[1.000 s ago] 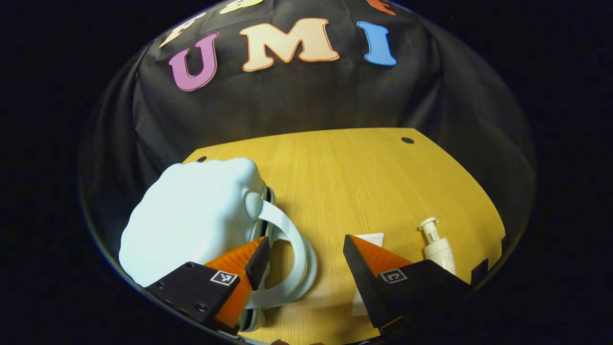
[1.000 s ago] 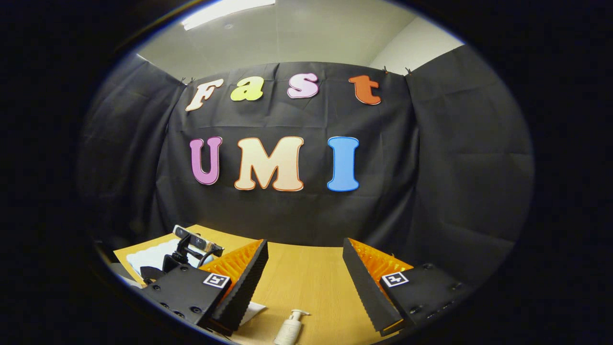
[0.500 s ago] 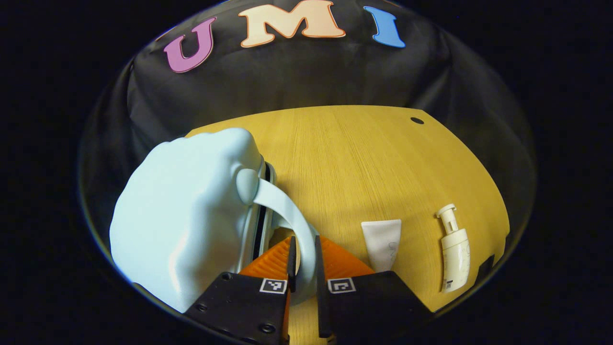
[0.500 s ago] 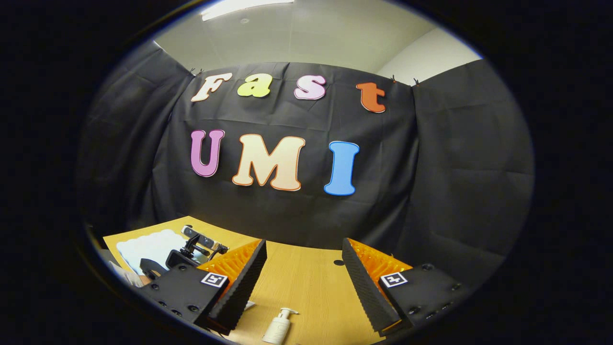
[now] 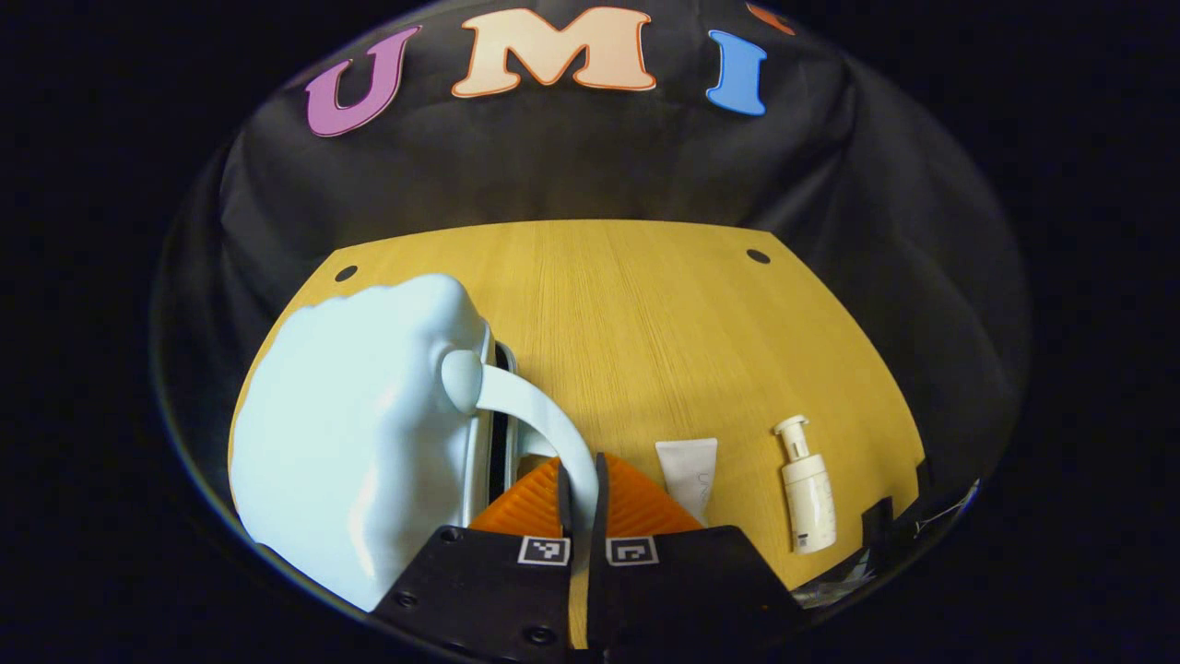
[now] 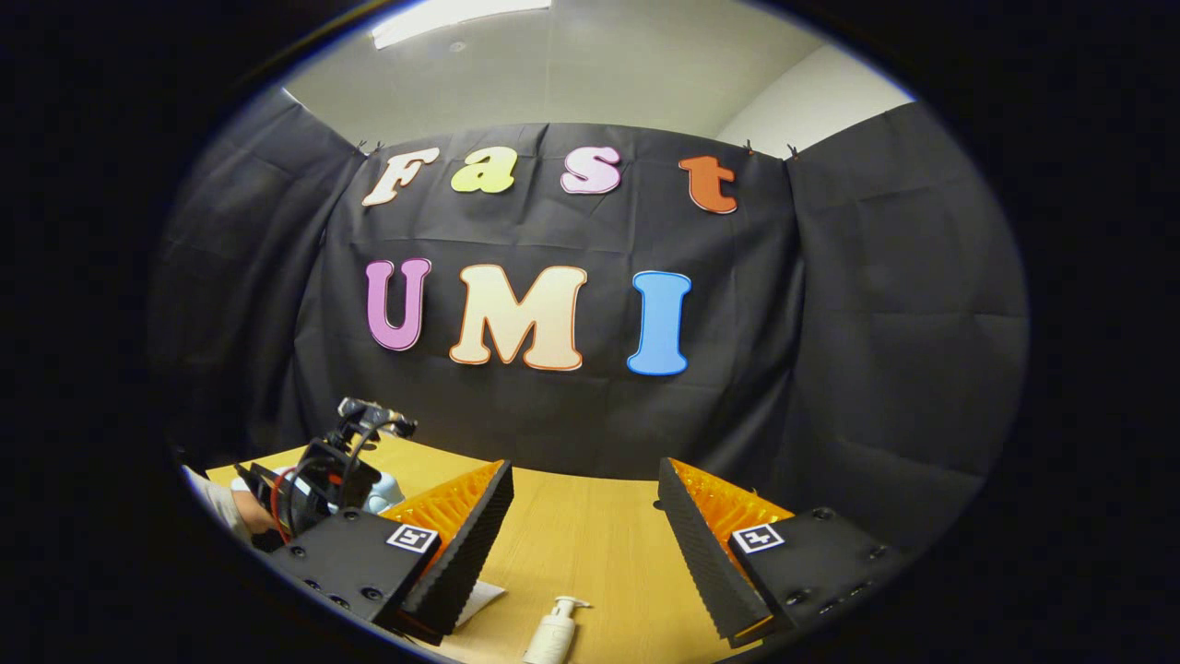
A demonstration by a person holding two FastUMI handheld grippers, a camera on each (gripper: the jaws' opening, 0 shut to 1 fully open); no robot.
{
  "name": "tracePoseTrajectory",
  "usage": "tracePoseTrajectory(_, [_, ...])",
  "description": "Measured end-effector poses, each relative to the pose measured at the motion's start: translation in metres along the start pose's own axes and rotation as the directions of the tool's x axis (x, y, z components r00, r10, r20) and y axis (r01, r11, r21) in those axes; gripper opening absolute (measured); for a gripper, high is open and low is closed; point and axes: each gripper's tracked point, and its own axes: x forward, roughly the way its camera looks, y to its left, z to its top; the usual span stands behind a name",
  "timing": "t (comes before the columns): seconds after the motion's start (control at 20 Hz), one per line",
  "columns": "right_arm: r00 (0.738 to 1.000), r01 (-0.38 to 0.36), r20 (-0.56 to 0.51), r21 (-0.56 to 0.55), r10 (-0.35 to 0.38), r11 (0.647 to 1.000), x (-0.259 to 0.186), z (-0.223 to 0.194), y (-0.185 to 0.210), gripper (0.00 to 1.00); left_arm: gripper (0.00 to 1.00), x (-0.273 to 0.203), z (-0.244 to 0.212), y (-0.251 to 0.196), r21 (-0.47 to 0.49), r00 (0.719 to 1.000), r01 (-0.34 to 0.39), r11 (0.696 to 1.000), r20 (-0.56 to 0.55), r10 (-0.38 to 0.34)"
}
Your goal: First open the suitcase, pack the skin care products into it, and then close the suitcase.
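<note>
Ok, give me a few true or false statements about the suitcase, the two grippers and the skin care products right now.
1. The left gripper is shut on the suitcase handle. True.
2. The right gripper holds the pump bottle. False: it is open and holds nothing.
3. The tube lies inside the suitcase. False: it lies on the table.
4. The pump bottle lies beside the tube. True.

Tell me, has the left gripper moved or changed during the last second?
Yes. The left gripper, open a second ago on either side of the suitcase handle, is now shut on it, in front of the pale blue suitcase.
</note>
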Motion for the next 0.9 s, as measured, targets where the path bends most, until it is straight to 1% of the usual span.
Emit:
tracePoseTrajectory(0.25, [1.0, -0.029, 0.006, 0.037, 0.029, 0.999, 0.005, -0.001, 0.017, 1.0, 0.0, -0.037, 0.036, 0.013, -0.025, 0.998, 0.017, 1.0, 0.054, -0.016])
tracePoseTrajectory(0.6, [0.999, -0.043, -0.011, 0.092, 0.044, 0.995, 0.017, -0.007, 0.039, 1.0, 0.0, -0.085, 0.076, 0.056, -0.026, 0.992, 0.019, 0.999, 0.124, -0.015])
tracePoseTrajectory(0.75, [0.999, -0.052, -0.009, 0.1, 0.053, 0.994, 0.023, -0.008, 0.052, 1.0, 0.0, -0.106, 0.093, 0.083, -0.046, 0.987, 0.013, 0.999, 0.162, -0.006])
tracePoseTrajectory(0.9, [0.998, -0.062, -0.007, 0.1, 0.063, 0.993, 0.03, -0.007, 0.071, 1.0, 0.0, -0.128, 0.11, 0.128, -0.102, 0.978, 0.012, 0.995, 0.208, 0.01])
